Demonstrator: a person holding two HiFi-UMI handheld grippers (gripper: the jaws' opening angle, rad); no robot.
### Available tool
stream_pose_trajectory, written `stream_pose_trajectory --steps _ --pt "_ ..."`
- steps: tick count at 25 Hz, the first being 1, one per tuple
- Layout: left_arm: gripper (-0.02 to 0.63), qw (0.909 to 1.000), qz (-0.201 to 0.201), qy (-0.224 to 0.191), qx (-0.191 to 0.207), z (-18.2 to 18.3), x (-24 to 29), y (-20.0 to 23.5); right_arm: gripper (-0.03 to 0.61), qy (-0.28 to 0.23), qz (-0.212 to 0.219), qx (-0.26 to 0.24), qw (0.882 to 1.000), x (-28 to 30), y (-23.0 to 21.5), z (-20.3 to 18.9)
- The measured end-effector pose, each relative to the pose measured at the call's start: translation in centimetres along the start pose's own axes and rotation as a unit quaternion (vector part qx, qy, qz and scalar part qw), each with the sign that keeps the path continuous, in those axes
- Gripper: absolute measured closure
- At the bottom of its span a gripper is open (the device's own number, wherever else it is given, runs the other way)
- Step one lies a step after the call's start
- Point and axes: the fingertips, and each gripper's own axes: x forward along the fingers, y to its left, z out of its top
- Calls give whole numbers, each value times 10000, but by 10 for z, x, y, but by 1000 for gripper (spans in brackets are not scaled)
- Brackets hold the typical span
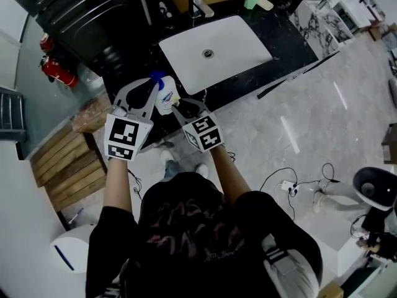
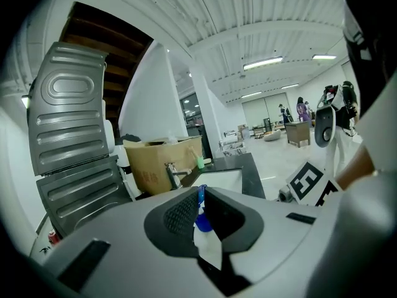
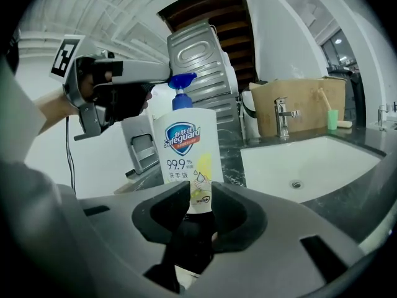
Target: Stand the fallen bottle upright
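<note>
A white hand-soap bottle point(image 1: 166, 99) with a blue pump is at the left end of the black counter point(image 1: 291, 42). In the right gripper view the bottle point(image 3: 186, 148) is upright, label facing me. My right gripper point(image 3: 198, 194) is shut on its lower body and hides its base. My left gripper point(image 3: 162, 74) reaches in from the left at the bottle's top. In the left gripper view the left gripper point(image 2: 201, 207) is shut on the blue pump point(image 2: 203, 221). In the head view the left gripper point(image 1: 154, 87) and right gripper point(image 1: 178, 107) flank the bottle.
A white sink point(image 1: 248, 42) with a faucet point(image 1: 198, 5) lies right of the bottle. A green cup point(image 1: 251, 0) and a cardboard box point(image 3: 298, 104) stand at the counter's back. Red extinguishers point(image 1: 59, 70) and a wooden pallet point(image 1: 68, 166) are on the floor at left.
</note>
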Motion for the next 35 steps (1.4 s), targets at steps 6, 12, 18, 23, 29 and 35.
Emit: stream_pose_trajectory --steps 6,12,18,23,29,35 --pt "577 9998 -199 1 57 1 -11 -23 472 66 2 -130 9999 -5 5 -7" --pt "581 9998 -210 -38 -66 2 -12 -33 469 44 55 -131 9999 -9 9 -7" --pt "581 9996 -149 -94 -230 3 -14 -31 468 51 48 -203 9998 -17 10 -5" --pt "581 9990 -26 -143 -412 2 -16 -28 469 9 10 -159 9999 -25 6 -5" --pt "580 9937 254 -534 -955 5 -30 -16 470 -145 -134 -201 9996 -42 0 3" --pt "581 9879 786 -501 -1243 -12 -54 4 488 -387 -330 -312 9982 -59 -9 18"
